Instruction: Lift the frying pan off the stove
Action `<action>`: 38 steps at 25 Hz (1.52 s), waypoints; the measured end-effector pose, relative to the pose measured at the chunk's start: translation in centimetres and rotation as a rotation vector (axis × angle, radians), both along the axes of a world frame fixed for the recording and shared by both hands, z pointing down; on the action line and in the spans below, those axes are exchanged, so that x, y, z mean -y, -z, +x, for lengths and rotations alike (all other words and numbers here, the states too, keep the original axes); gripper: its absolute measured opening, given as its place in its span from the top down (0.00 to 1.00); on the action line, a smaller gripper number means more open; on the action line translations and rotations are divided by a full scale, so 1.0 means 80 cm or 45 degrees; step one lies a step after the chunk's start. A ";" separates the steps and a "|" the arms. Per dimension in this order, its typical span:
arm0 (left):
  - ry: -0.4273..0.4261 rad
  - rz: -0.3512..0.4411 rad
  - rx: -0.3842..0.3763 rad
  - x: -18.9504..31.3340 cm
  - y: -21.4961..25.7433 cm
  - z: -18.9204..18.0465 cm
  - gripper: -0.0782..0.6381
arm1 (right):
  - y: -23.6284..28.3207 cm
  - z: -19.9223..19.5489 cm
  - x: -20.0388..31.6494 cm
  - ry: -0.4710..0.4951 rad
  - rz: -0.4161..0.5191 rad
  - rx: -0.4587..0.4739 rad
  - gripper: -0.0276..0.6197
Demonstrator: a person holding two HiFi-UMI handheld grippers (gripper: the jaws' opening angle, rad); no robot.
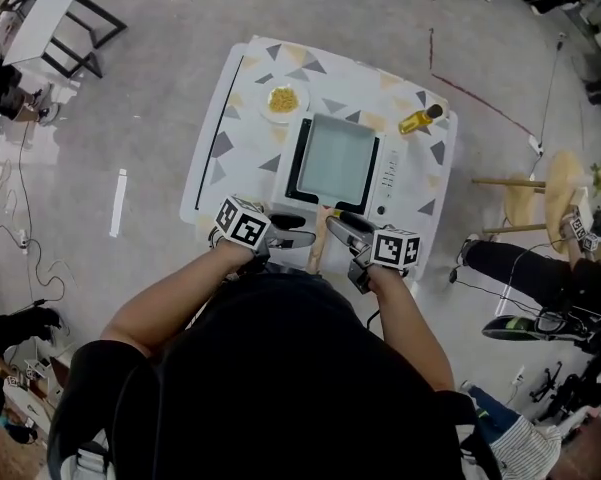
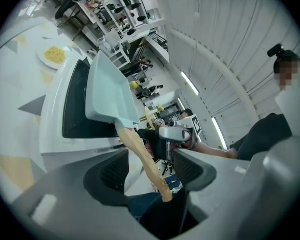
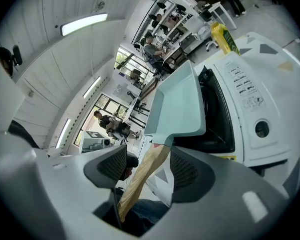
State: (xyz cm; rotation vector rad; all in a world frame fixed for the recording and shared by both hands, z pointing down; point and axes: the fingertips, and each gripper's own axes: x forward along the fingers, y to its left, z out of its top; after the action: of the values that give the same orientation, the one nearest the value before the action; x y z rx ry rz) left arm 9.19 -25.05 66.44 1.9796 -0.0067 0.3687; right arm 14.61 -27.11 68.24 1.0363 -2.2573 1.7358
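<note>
Pan [image 1: 335, 158]: sitting on stove [image 1: 392, 173], handle [image 1: 318, 243] pointing toward the person. Left gripper [image 2: 152, 164], right gripper [image 3: 147, 166]: jaws standing apart, handle lying between, unclamped. Step, likely: positioning for grip. Next: clamping handle firmly, lifting level.

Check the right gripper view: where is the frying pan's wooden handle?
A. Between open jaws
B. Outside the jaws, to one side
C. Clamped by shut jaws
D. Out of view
A: the wooden handle runs through the gap of the right gripper, whose jaws stand apart on either side of it.
</note>
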 end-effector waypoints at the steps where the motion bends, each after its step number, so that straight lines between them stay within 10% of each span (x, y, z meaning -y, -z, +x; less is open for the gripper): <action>1: -0.006 -0.022 -0.003 -0.003 -0.003 0.003 0.52 | -0.004 -0.001 0.000 0.014 -0.009 0.000 0.51; 28: -0.204 -0.365 -0.179 -0.061 -0.033 0.054 0.56 | -0.035 -0.050 0.016 0.080 -0.236 0.391 0.51; 33: -0.252 -0.406 -0.223 -0.069 -0.027 0.057 0.61 | -0.055 -0.040 0.010 0.064 -0.325 0.322 0.55; 38: -0.263 -0.471 -0.244 -0.074 -0.024 0.059 0.67 | -0.037 -0.064 0.017 0.079 -0.281 0.532 0.60</action>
State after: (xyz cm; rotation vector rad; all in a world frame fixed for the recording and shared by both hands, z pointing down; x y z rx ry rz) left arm 13.90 -19.11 68.33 1.6441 0.3654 0.2875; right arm 9.47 -28.47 71.23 0.5972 -2.2065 2.2839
